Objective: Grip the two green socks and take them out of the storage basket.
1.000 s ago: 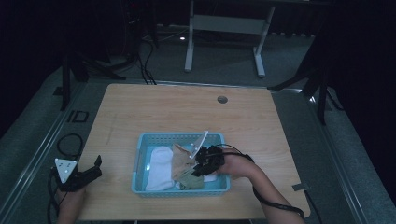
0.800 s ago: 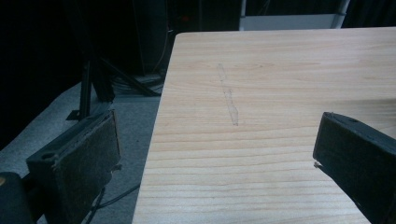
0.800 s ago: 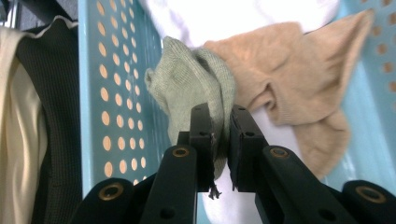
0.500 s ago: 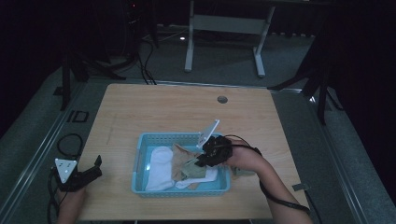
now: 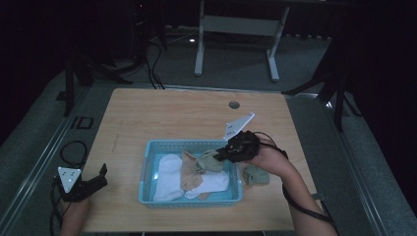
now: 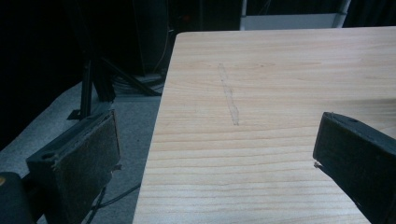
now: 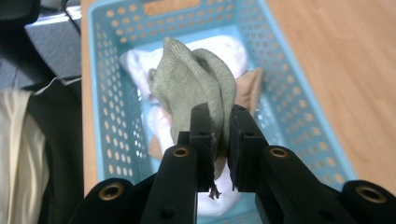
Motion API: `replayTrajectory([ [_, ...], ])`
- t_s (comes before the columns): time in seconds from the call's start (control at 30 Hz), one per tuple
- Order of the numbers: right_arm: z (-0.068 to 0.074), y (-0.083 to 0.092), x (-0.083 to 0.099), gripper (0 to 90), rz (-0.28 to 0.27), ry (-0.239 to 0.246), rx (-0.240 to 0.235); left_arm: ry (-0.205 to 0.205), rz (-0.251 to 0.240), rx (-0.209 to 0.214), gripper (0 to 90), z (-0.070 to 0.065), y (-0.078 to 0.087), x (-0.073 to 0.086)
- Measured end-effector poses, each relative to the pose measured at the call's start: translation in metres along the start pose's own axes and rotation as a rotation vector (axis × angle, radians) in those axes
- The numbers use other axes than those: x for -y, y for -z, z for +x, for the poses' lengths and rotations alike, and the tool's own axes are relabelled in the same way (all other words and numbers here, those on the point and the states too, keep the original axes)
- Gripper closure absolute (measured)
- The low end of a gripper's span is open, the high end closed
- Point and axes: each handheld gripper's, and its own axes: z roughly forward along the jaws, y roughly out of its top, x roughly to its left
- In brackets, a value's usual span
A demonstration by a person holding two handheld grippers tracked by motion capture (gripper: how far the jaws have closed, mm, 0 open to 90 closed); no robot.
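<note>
Lifted clear of the blue basket (image 5: 147, 169), a green sock (image 7: 196, 79) hangs clenched in the right tool (image 7: 219, 135), likely bound for its mate (image 5: 256, 175) on the desk (image 5: 172, 113); the left tool (image 6: 215, 154) waits released.

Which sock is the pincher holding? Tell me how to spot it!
Find the blue basket on the wooden table. Above its right side, the right gripper pinches a grey-green sock. It hangs lifted, while the white sock and tan sock lie inside.

Dark lab: bare wooden table (image 5: 172, 113), tripod stands (image 5: 339, 78), cables (image 5: 152, 64).
</note>
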Motion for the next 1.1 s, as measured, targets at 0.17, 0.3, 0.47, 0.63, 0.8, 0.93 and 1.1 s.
replayTrajectory([
  [0.17,-0.006,0.018,0.004,81.5,-0.032,-0.032,0.042,0.001,0.003,0.001,0.4,0.000,0.000,0.000],
  [0.3,-0.011,0.034,0.010,81.4,-0.061,-0.062,0.064,0.000,0.002,0.000,0.4,0.000,0.000,0.000],
  [0.47,-0.018,0.053,0.023,81.4,-0.088,-0.103,0.109,0.000,0.002,0.000,0.4,0.000,0.000,0.000],
  [0.63,-0.028,0.068,0.042,81.4,-0.102,-0.162,0.167,0.000,0.002,-0.001,0.4,0.000,0.000,0.000],
  [0.8,-0.036,0.081,0.066,81.4,-0.112,-0.227,0.217,-0.001,0.005,-0.002,0.4,0.000,0.000,0.000],
  [0.93,-0.046,0.084,0.085,81.4,-0.119,-0.290,0.269,-0.002,0.005,-0.003,0.3,0.000,0.000,0.000],
  [1.1,-0.059,0.076,0.109,81.4,-0.091,-0.357,0.303,-0.001,0.007,-0.002,0.4,0.000,0.000,0.000],
])
